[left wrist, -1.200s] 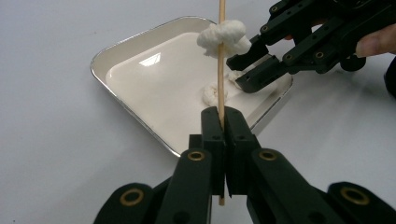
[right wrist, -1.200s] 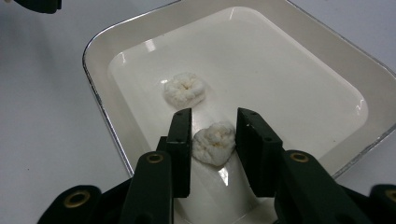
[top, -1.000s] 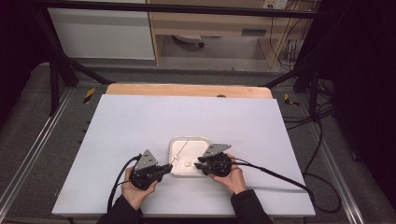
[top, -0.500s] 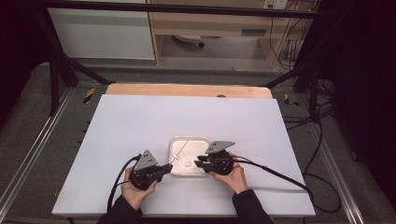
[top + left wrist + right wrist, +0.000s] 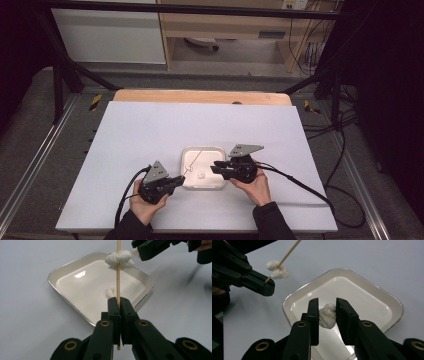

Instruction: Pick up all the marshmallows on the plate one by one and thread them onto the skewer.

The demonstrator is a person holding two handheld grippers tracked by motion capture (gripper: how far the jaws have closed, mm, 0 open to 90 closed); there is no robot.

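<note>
A white square tray [image 5: 186, 156] lies at the table's near middle. My left gripper [image 5: 181, 178] [image 5: 119, 302], at the tray's left corner, is shut on a thin wooden skewer [image 5: 118, 280]. The skewer points over the tray and has a white fluffy lump [image 5: 120, 260] threaded on it. My right gripper [image 5: 212, 168] [image 5: 327, 303] hovers over the tray's right side, shut on a second white lump [image 5: 327, 316], close to the skewer's far end. A third small white lump [image 5: 111, 292] rests on the tray floor.
The white table top [image 5: 150, 130] spreads wide around the tray. A wooden strip [image 5: 200, 96] runs along its far edge. Black cables [image 5: 300, 187] trail from both grippers toward the near edge. Metal rails flank the table.
My right gripper has shifted slightly up and away with its lump. The left gripper and skewer have stayed nearly still.
</note>
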